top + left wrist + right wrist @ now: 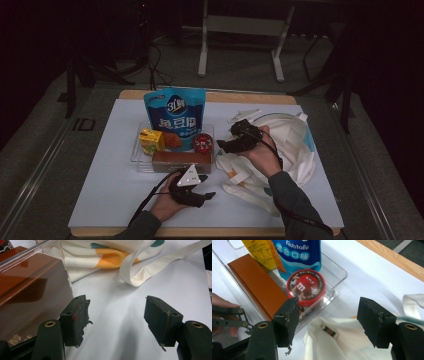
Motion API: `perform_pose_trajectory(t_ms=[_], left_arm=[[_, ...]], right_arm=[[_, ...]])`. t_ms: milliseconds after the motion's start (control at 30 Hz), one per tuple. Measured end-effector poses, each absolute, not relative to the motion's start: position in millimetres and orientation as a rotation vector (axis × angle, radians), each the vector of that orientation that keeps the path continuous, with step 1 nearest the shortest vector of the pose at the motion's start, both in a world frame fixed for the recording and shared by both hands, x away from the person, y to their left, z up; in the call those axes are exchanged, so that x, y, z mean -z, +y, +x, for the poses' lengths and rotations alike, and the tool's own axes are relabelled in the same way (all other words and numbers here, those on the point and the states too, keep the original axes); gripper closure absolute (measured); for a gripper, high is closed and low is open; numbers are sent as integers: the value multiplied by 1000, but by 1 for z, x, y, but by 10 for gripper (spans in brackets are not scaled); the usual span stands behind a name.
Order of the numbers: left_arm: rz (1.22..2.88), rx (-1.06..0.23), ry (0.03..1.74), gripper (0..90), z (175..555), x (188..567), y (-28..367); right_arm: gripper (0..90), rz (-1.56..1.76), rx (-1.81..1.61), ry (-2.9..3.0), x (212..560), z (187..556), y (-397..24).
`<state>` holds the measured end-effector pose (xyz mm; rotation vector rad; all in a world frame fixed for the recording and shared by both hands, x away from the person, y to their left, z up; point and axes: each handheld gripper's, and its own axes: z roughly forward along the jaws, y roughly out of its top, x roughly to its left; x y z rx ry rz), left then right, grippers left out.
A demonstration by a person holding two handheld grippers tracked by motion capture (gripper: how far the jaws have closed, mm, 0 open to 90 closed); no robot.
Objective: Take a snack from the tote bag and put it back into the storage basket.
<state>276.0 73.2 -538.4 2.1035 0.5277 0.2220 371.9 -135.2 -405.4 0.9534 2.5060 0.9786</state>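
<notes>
The round red candy tin (306, 287) sits in the clear plastic tray (337, 271), middle of the right gripper view, not yet picked up. The right gripper (328, 322) hangs near it, jaws wide, holding nothing. The left gripper (116, 322), low in the high view, is wide and empty too. The white cloth bag (292, 145) lies at the right, waiting.

Clear glossy plastic tray (338, 271), glossy brown box (257, 285), shiny blue foil pouch (175, 117), matt woven cloth bag (290, 145), smooth white table cover (120, 185).
</notes>
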Motion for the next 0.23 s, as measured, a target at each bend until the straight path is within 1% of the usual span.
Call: perform_pose_trajectory(t_ms=[233], left_arm=[[2102, -217, 533, 352, 276, 538, 73]], right_arm=[[345, 996, -1028, 2469, 405, 366, -161]])
